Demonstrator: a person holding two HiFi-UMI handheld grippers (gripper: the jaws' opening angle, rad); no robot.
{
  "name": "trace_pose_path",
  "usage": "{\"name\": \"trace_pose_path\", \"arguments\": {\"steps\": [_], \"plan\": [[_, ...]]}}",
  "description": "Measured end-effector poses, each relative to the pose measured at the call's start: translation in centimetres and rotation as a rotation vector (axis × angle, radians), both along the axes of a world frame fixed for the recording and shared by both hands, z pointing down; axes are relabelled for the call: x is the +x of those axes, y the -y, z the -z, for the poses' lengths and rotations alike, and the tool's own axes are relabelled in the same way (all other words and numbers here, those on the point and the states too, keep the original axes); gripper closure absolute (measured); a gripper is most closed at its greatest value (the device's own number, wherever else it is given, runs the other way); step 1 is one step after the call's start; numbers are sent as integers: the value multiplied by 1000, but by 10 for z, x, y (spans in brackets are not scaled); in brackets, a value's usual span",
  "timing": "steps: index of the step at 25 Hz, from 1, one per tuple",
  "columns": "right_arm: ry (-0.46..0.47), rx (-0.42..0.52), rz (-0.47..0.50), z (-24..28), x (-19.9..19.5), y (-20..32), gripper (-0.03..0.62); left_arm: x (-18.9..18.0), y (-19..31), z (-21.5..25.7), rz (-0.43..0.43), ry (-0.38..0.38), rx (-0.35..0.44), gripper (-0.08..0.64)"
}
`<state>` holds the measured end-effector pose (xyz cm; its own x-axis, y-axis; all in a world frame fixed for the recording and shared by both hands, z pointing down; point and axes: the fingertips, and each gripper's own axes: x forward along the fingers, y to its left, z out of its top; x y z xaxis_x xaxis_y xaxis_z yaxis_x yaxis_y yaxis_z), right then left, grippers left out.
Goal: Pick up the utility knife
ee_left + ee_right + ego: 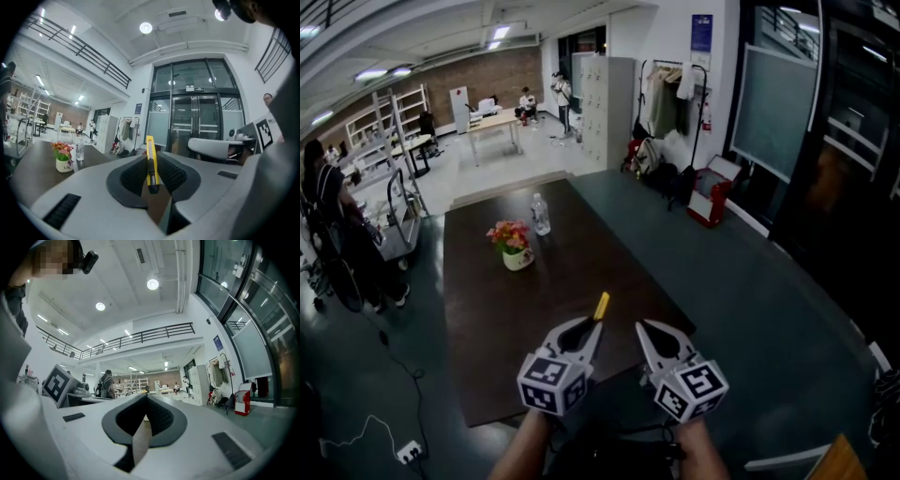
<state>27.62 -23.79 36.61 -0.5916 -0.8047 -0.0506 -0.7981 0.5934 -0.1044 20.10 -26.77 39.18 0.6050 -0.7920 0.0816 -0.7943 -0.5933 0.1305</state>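
My left gripper (593, 327) is shut on the yellow utility knife (601, 306), held level over the near part of the dark brown table (581, 253). In the left gripper view the knife (150, 161) stands on edge between the two dark pads, and its yellow tip juts out past the fingertips. Its black rear end sits deep in the jaws. Just to the right, my right gripper (643, 329) is at the same height. Seen in the right gripper view, the right gripper (146, 397) has its jaws closed tip to tip with nothing between them.
A white pot of flowers (515, 246) and a clear water bottle (541, 215) stand on the far half of the table. A person (337, 234) and a metal cart (398, 220) are at the left, and a red box (710, 199) is on the floor at the right.
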Motion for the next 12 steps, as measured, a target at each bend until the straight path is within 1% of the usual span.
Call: {"name": "trace_pose_path", "arguments": {"steps": [12], "plan": [[13, 4, 3, -1, 6, -2, 586, 5, -6, -2, 3, 8, 4, 489]]}}
